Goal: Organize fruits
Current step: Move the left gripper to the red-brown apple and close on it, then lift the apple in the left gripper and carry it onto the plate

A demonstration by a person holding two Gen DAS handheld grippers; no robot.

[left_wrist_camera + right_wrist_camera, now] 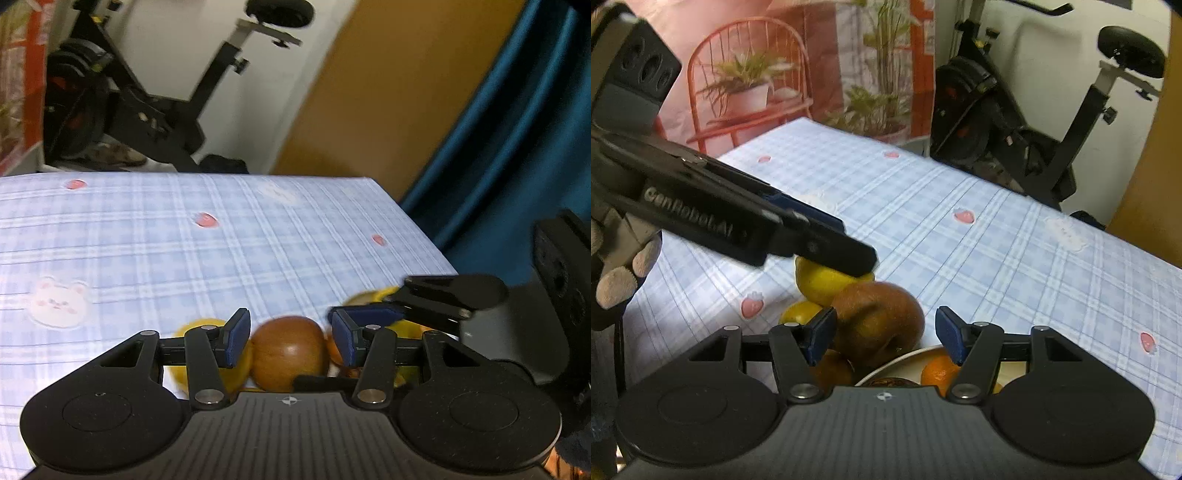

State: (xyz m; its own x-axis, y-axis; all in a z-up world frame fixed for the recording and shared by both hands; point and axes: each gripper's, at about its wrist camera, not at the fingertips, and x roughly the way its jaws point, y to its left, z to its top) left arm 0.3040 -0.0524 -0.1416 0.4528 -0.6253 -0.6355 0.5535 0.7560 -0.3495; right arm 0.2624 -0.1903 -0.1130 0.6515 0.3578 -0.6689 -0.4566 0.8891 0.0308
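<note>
A brown apple-like fruit (288, 354) lies between the open jaws of my left gripper (290, 338), with yellow fruit (192, 328) behind the left finger. In the right wrist view the same brown fruit (877, 323) sits by a yellow lemon (822, 282) and a smaller yellow fruit (798, 312). My right gripper (886, 334) is open over the fruit pile, its left pad near the brown fruit. A white plate (905, 356) below holds an orange (938, 369). The left gripper (827, 240) reaches over the lemon.
The table has a blue plaid cloth (184, 240) with strawberry and bear prints; its right edge (417, 229) drops to a blue curtain (498, 129). An exercise bike (1015, 122) stands behind the table. A gloved hand (617, 273) holds the left gripper.
</note>
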